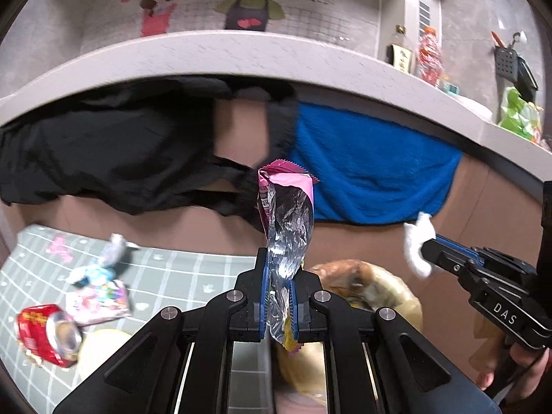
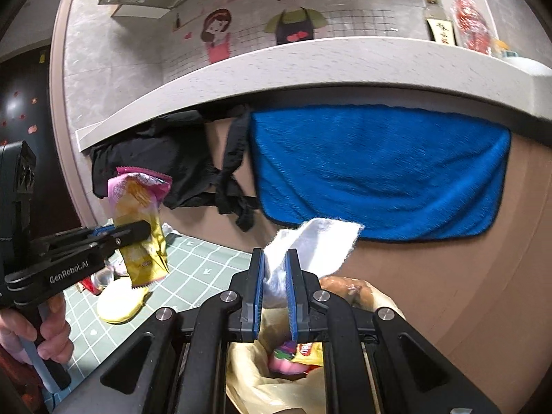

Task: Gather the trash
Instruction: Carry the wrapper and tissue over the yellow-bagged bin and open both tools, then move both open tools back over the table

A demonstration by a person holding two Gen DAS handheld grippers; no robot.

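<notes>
Two grippers are in view, each carrying one piece of trash. The left gripper (image 1: 279,276) has its fingers (image 1: 264,276) closed narrow on a snack wrapper (image 1: 288,220), pink and yellow outside and silver foil inside; the wrapper stands up between the pads and its lower end hangs out beneath them. The right gripper (image 2: 275,277) has its fingers (image 2: 292,286) pinched on one white tissue (image 2: 310,241), which bunches between the pads and fans out above and to the right of the tips.

One open yellowish trash bag (image 2: 272,383) sits below both grippers, with a few colourful wrappers inside. On the green grid mat (image 1: 179,269) to the left lie one red can (image 1: 48,334) on its side, one pink packet (image 1: 100,302), one crumpled foil wrapper (image 1: 115,246) and one pale yellow round item (image 2: 119,303). Behind, one black cloth (image 1: 103,151) and one blue towel (image 1: 372,169) hang under the tabletop (image 1: 241,51) edge.
</notes>
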